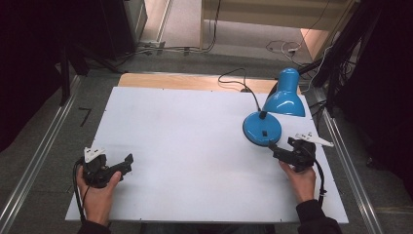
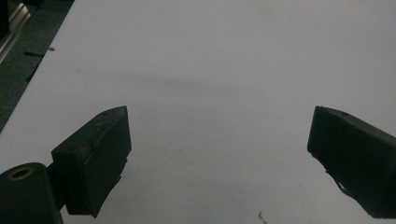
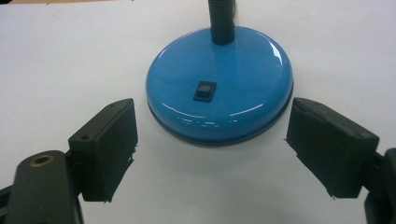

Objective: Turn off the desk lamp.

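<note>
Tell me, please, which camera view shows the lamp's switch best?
The right gripper view: the black rocker switch sits large and centred on the blue lamp base, between the open jaws. In the high view it is a tiny dark mark. The left gripper view faces bare table.

Table (image 1: pixel 195 146): a big white board lay flat.
Floor (image 1: pixel 48 131): it was grey, with metal rails (image 1: pixel 29 170) along both sides.
Cables (image 1: pixel 195 48): they lay behind.
</note>
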Tool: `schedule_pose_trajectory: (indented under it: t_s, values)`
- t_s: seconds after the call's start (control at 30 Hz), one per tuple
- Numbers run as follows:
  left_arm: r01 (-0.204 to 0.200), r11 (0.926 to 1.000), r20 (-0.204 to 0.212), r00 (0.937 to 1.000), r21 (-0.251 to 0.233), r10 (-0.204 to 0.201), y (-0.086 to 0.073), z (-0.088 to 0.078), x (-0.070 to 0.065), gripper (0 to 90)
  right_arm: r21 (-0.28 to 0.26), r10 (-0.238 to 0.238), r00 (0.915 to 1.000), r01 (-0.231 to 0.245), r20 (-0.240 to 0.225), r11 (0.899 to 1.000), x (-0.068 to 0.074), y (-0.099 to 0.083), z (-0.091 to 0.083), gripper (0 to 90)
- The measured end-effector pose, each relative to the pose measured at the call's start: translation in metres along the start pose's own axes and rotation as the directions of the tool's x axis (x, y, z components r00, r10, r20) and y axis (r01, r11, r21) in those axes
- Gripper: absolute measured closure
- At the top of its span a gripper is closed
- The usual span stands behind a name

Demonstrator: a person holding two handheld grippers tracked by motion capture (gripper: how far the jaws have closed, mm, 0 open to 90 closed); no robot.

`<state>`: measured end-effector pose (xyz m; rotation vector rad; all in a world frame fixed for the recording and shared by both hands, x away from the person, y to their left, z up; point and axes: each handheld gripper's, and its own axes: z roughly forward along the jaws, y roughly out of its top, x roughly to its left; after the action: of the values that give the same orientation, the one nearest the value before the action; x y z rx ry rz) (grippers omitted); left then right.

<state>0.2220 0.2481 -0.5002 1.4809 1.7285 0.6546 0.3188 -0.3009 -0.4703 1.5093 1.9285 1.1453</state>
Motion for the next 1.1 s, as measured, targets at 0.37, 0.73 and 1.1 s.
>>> schedule_pose_trajectory:
  t_s: [0.37, 0.73, 1.1]
  values:
    - [0.003, 1.0000, 0.001, 1.0000, -0.007, -0.003, 0.000, -0.001, 0.000, 7.0, -0.001, 0.010, 0.9999, -0.010, 0.008, 1.000, -0.007, -0.007, -0.005, 14.7]
    - [0.002, 1.0000, 0.002, 1.0000, -0.006, -0.002, 0.000, -0.001, 0.000, 7.0, 0.005, 0.002, 0.9998, -0.002, 0.021, 1.000, -0.014, -0.012, -0.010, 14.4]
    - [0.000, 1.0000, 0.004, 1.0000, -0.004, 0.000, 0.000, 0.000, 0.000, 7.0, 0.002, 0.005, 0.9995, -0.005, 0.031, 1.000, -0.020, -0.015, -0.019, 14.4]
